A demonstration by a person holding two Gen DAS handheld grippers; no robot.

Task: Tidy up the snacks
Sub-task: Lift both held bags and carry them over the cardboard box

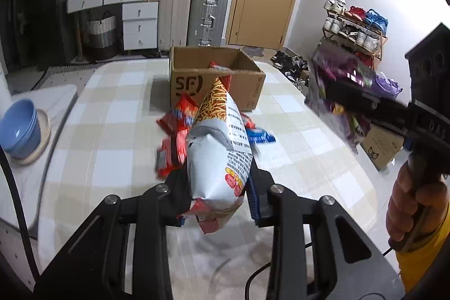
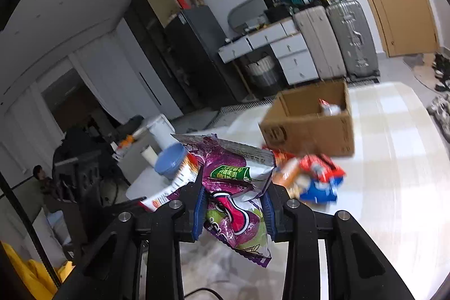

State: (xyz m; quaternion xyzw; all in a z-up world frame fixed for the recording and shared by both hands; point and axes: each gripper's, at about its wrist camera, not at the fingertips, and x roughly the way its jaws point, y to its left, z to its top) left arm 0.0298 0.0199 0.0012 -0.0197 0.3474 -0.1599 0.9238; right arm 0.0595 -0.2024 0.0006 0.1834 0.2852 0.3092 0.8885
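White bag [image 1: 218,148]: puffed, light, crinkly film, slippery. Pinched near bottom seam by left tool [image 1: 216,187], jaws narrowed onto it, bag sticking up over table [image 1: 112,131]. Purple bag [image 2: 236,187] same deal, right tool [image 2: 233,211] clamped on its lower part, held in air. Probably best to grab these at crimped seam, not puffed middle, else chips crush or bag slides out. Red packs [image 1: 174,137] and blue pack [image 1: 260,135] piled just before box [image 1: 216,78]. Box open, one pack inside already.
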